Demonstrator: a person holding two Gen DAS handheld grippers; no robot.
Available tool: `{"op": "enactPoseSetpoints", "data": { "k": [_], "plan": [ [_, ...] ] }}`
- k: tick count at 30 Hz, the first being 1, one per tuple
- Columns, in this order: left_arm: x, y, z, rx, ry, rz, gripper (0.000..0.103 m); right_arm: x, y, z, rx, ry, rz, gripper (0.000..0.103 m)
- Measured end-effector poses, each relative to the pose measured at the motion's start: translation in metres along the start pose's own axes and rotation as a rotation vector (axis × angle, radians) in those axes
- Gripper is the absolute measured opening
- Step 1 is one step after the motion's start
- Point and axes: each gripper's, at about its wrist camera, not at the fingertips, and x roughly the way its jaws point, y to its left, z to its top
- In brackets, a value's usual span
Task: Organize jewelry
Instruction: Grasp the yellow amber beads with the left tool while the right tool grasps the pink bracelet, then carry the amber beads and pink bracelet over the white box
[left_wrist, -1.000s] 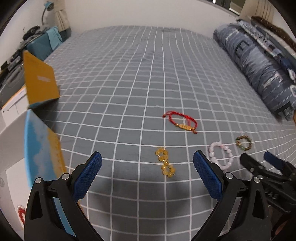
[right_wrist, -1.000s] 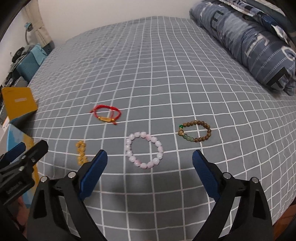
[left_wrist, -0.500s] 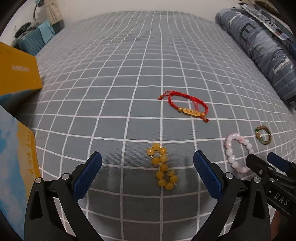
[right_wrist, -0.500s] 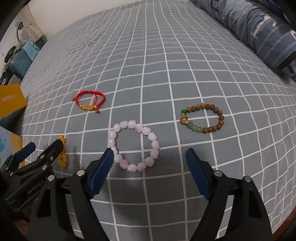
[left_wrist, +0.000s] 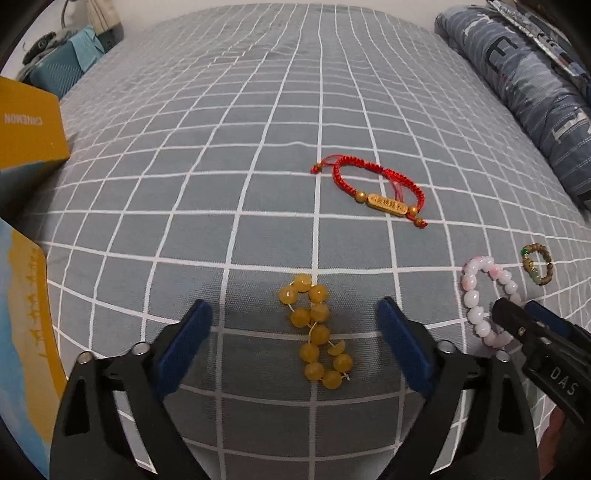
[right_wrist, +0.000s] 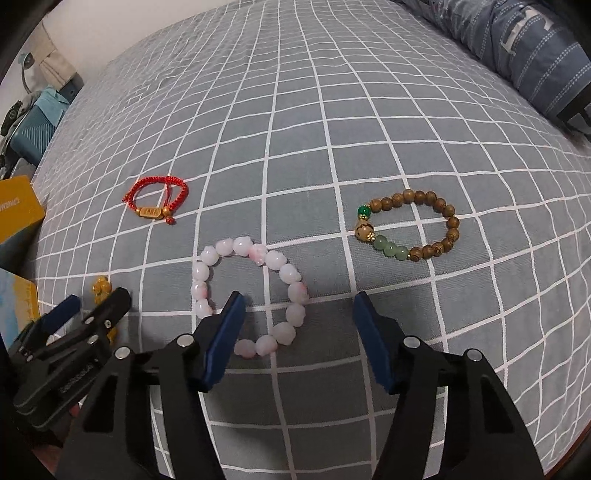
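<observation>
Both grippers have dropped closer to the bed (left_wrist: 258, 122) than a second ago, jaws spread wide and grasping nothing. The left gripper (left_wrist: 293, 323) straddles the yellow beads (left_wrist: 317, 332); the right gripper (right_wrist: 299, 314) hangs over the near edge of the pink bracelet (right_wrist: 251, 295). Beyond lie the red bracelet (left_wrist: 376, 188) and wooden bracelet (right_wrist: 406, 225). A yellow box (left_wrist: 26, 129) at the left reads "CINEMON", upside down.

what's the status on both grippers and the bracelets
Left gripper open over yellow bracelet. Right gripper open at pink bracelet. Nothing held. Nothing in the way.
</observation>
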Motion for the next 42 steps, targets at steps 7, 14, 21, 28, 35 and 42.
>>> {"op": "enactPoseSetpoints", "data": {
  "k": [7,14,21,28,35,42],
  "plan": [
    [0.003,0.001,-0.002,-0.013,0.008,0.013,0.065,0.001,-0.004,0.000,0.023,0.002,-0.032,0.034],
    [0.002,0.014,0.001,-0.036,0.021,0.012,0.038,0.000,-0.007,-0.003,0.033,0.001,-0.051,0.021],
    [-0.004,0.018,0.003,-0.047,0.016,-0.011,0.017,-0.001,-0.002,-0.003,0.024,0.002,-0.064,0.010],
    [-0.009,0.021,0.002,-0.052,0.005,-0.014,0.017,-0.011,-0.001,-0.003,0.025,-0.012,-0.038,0.010],
    [-0.023,0.019,-0.001,-0.037,-0.020,-0.021,0.009,-0.022,0.002,-0.004,0.014,-0.036,-0.022,0.010],
    [-0.034,0.020,-0.002,-0.036,-0.035,-0.032,0.009,-0.032,0.007,-0.005,-0.004,-0.068,0.004,0.010]
  ]
}}
